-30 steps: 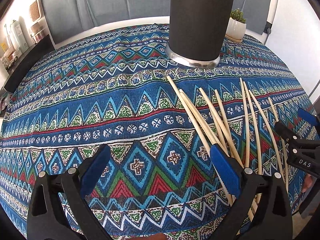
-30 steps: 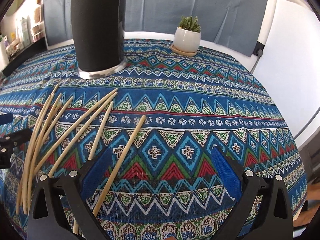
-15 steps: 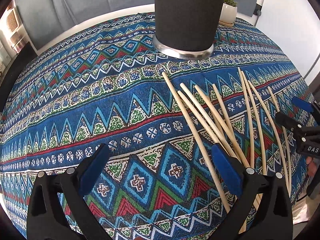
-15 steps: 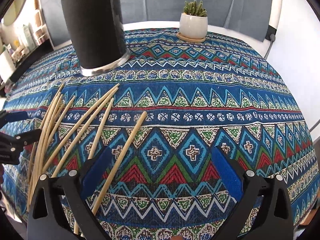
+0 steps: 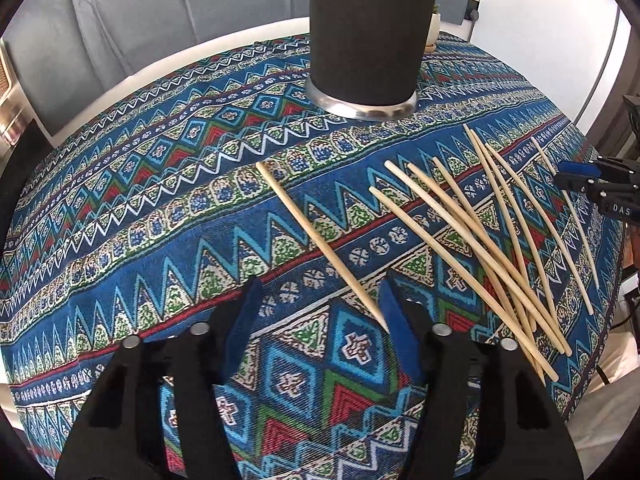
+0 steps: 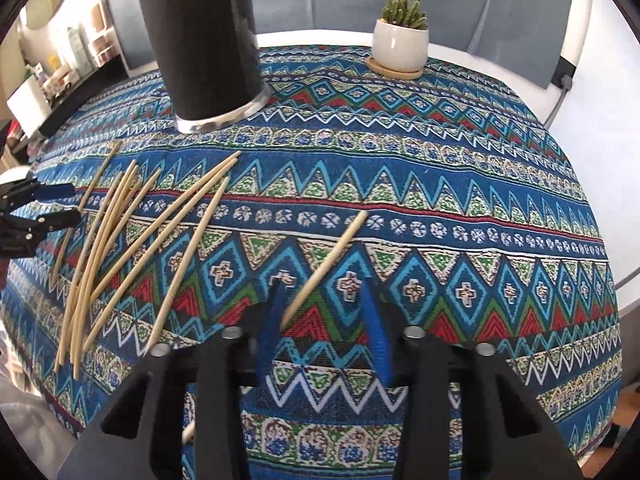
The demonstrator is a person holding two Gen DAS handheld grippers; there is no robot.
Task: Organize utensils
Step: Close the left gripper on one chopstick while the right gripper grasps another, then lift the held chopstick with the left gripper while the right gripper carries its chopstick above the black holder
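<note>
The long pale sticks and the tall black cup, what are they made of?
The long pale tapered sticks look like bare wood or bamboo: matte tan, no shine. The tall black cylinder cup has a dull black wall, perhaps coated metal or plastic, and a shiny silver base ring that looks like metal.

holder [image 6: 202, 46] set at tablecloth's [image 6: 440, 184] far left | plant pot [image 6: 400, 50] at far edge | chopsticks [image 6: 120, 232] spread along left edge

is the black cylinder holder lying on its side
No, the black cylindrical holder stands upright on the patterned blue tablecloth, its silver base ring flat on the cloth.
</note>
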